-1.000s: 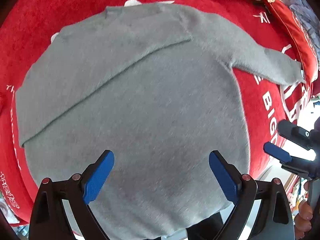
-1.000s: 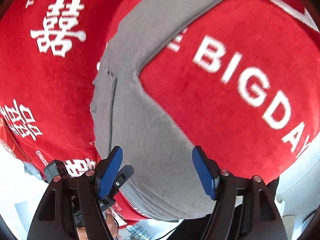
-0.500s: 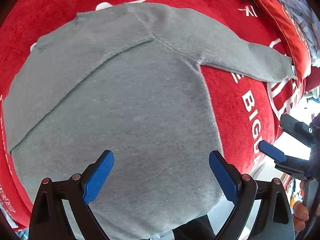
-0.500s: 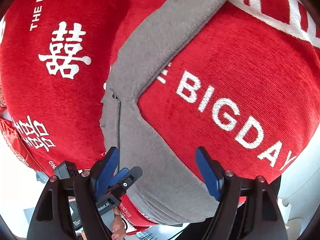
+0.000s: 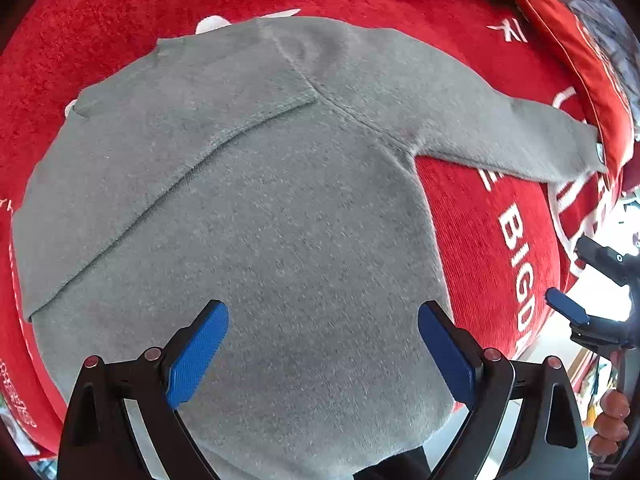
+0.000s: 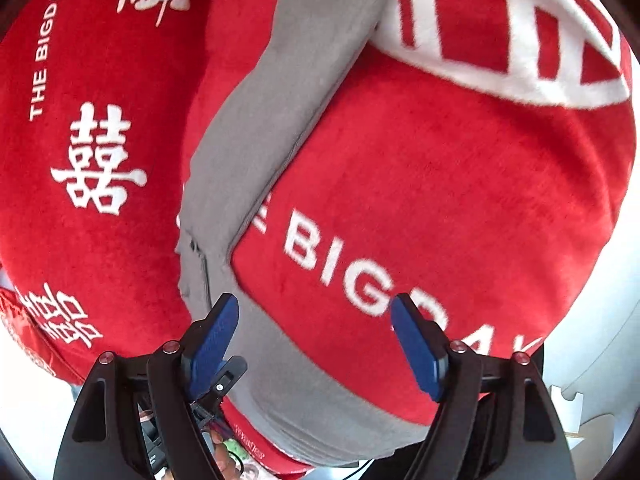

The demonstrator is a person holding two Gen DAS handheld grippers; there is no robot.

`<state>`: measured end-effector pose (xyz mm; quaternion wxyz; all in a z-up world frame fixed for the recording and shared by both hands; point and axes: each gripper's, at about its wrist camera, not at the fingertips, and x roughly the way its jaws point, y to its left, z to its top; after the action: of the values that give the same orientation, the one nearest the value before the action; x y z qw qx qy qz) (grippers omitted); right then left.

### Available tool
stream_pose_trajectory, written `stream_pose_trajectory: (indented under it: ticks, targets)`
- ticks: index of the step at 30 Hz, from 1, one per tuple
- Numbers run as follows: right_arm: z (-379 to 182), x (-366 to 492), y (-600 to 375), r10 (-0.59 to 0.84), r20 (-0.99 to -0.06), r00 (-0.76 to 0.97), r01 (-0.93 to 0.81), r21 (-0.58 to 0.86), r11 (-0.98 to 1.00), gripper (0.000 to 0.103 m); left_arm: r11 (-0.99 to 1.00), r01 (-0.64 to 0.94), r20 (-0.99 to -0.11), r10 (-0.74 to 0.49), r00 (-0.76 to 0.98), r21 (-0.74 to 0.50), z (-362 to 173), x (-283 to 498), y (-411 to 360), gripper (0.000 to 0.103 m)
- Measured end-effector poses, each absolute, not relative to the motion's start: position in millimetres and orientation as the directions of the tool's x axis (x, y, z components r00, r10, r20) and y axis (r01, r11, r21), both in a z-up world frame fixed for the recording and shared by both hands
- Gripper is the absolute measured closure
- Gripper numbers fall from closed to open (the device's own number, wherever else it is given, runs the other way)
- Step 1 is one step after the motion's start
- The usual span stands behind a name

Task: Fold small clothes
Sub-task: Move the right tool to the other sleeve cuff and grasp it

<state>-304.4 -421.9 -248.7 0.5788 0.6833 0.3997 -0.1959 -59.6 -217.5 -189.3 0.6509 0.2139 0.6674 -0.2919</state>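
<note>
A small grey sweater (image 5: 260, 208) lies flat on a red blanket (image 5: 480, 248). Its left sleeve is folded across the chest; its right sleeve (image 5: 500, 136) stretches out to the right. My left gripper (image 5: 320, 348) is open and empty, hovering over the sweater's lower body. My right gripper (image 6: 316, 340) is open and empty, above the sweater's right side edge (image 6: 280, 360) and the blanket's white lettering. The outstretched sleeve (image 6: 288, 100) runs away from it. The right gripper also shows in the left wrist view (image 5: 568, 312) at the far right.
The red blanket (image 6: 460, 180) carries white letters and characters. A red cushion (image 5: 580, 52) lies at the back right, with patterned fabric behind it. The blanket's edge drops off to a pale floor at the right (image 5: 560, 332).
Both grippers stayed open. The left view shifted a little, so the sweater sits lower and more to the right. The right gripper drew back from the sweater's side, showing more blanket.
</note>
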Motion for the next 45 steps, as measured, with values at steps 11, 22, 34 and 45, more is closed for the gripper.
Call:
stream_pose_trajectory:
  ticks: [11, 22, 34, 45]
  targets:
    - [-256, -305, -451, 0.267, -0.744, 0.613, 0.777, 0.629, -0.034, 0.022, 0.757, 0.645, -0.994, -0.1, -0.043, -0.104, -197, -46, -236, 0.007]
    - [-267, -305, -496, 0.134, -0.758, 0.638, 0.769, 0.635, -0.072, 0.022, 0.79, 0.608, -0.995, -0.097, 0.005, -0.074, -207, -20, -247, 0.007]
    - [-276, -288, -545, 0.067, -0.701, 0.71, 0.704, 0.705, -0.08, 0.022, 0.843, 0.539, -0.987, -0.088, 0.137, 0.0, -209, 7, -263, 0.007]
    - [-274, -270, -559, 0.073, -0.694, 0.716, 0.697, 0.716, -0.04, 0.026, 0.919, 0.391, -0.958, -0.064, 0.278, 0.052, -202, 47, -243, 0.007]
